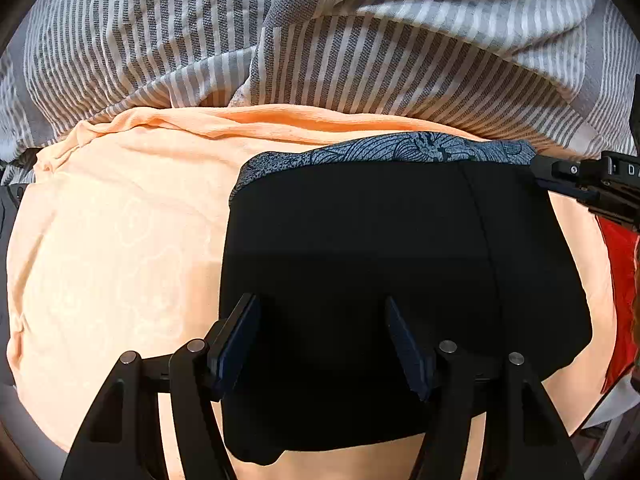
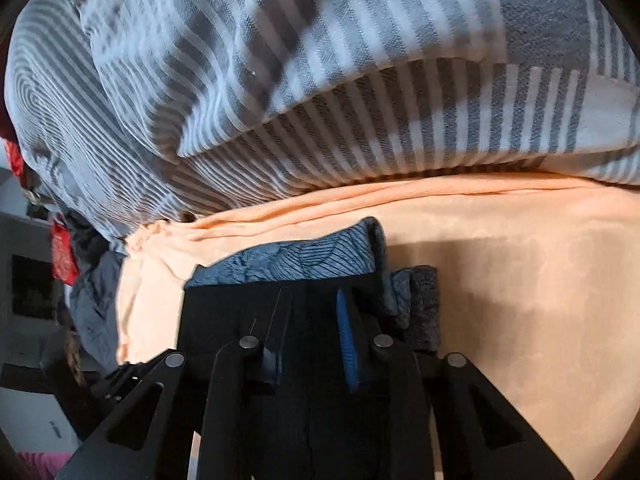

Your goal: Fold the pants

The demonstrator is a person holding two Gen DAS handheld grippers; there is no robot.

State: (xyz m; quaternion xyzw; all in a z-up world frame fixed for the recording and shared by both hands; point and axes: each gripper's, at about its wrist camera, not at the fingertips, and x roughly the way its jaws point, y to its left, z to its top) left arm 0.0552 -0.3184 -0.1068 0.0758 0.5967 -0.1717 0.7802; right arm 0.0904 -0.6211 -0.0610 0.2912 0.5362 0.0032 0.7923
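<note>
Folding looks well along: the black pants [image 1: 400,264] already lie as a compact, squared-off packet on the orange sheet [image 1: 120,248] of the bed, with a blue patterned band [image 1: 384,151] showing along the far edge. From these views you seem to have only tidying or a last fold left, though I cannot tell how many layers are stacked in the packet or whether its edges line up underneath.

Your left hand-held gripper [image 1: 320,340] hangs steeply nose-down over the near part of the pants, its jaws standing well apart with nothing between the pads; the dark cloth lies below them, not pinched. Your right hand-held gripper [image 2: 310,344] also tips downward, over the corner of the packet by the patterned band [image 2: 296,262], and in the left wrist view its body [image 1: 592,184] comes in from the right edge at that same corner. Its jaws stand narrowly apart, and black fabric fills the gap; whether the pads actually press on it I cannot tell, since everything there is dark and the frame is a little blurred.

Beyond the sheet, a striped grey-and-white duvet [image 1: 360,40] is bunched up, clear of the pants. A small dark grey cloth [image 2: 422,304] sits just beside the right corner.
</note>
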